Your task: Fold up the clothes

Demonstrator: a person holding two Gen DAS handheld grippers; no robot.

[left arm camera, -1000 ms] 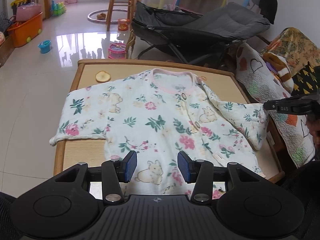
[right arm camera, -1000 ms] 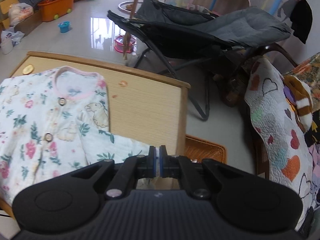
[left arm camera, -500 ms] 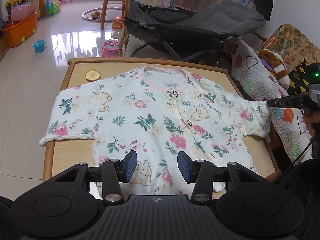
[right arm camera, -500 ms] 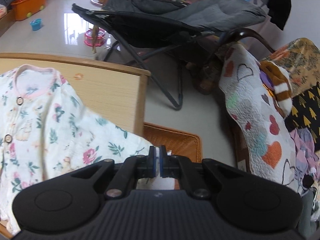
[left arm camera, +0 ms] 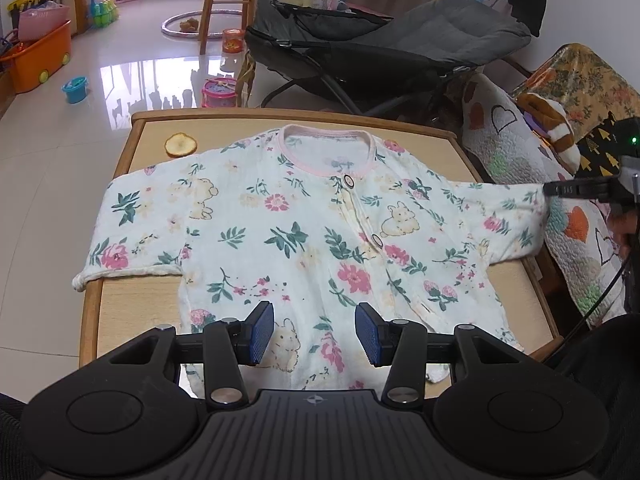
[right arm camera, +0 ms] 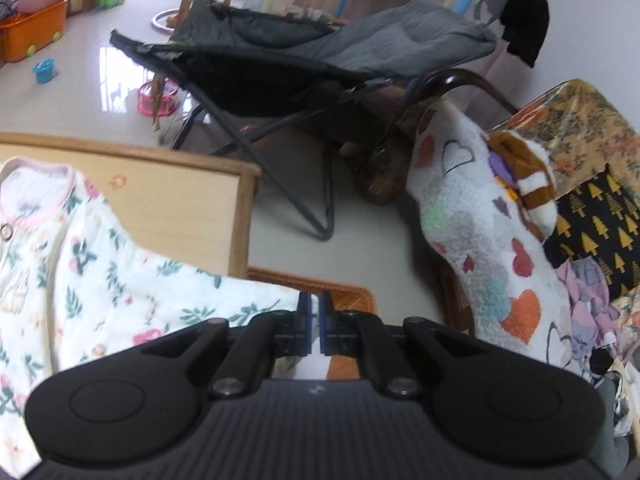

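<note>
A white floral baby top with a pink collar lies front-up on a low wooden table, both sleeves spread. My left gripper hovers open over the hem, nothing between its blue pads. My right gripper is shut on the cuff of the right sleeve, holding it stretched out past the table's right edge. In the left wrist view the right gripper shows at the far right, at the sleeve end.
A dried fruit slice lies on the table's far left corner. A dark folding recliner stands behind the table. A heart-patterned quilt and piled fabrics sit to the right. A wicker basket is beside the table.
The right sleeve, which lay bunched on the table, has been pulled straight out to the right by my right gripper. The left gripper stayed over the hem.
</note>
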